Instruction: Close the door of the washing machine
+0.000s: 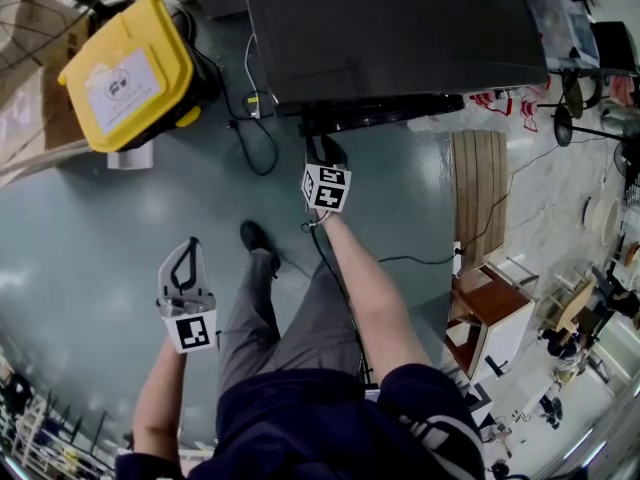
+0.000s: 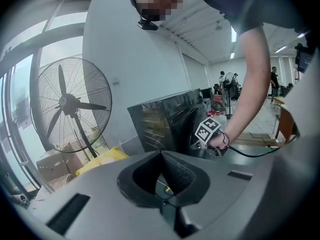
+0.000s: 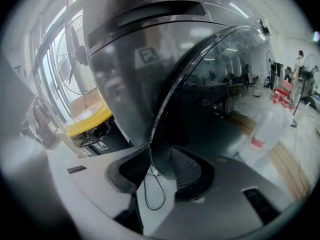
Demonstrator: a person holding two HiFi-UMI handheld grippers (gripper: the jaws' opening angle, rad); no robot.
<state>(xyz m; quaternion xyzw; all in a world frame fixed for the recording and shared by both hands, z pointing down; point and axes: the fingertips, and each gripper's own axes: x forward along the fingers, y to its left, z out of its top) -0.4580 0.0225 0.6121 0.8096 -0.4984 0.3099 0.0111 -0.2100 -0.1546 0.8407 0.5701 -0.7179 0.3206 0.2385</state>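
Right tool (image 3: 159, 160) is clamped on the rim of the round door (image 3: 220, 99), which stands ajar off the front of the washing machine (image 1: 390, 28). Left tool (image 1: 184, 264) hangs well back from the washing machine over the grey floor (image 1: 90, 238), its 2 jaws together and empty. 1 yellow-lidded bin (image 1: 130, 68) sits beside the washing machine.

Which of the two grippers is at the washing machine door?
The right gripper, closed on the edge of the door. The left gripper hangs shut and empty over the floor, apart from the washing machine.
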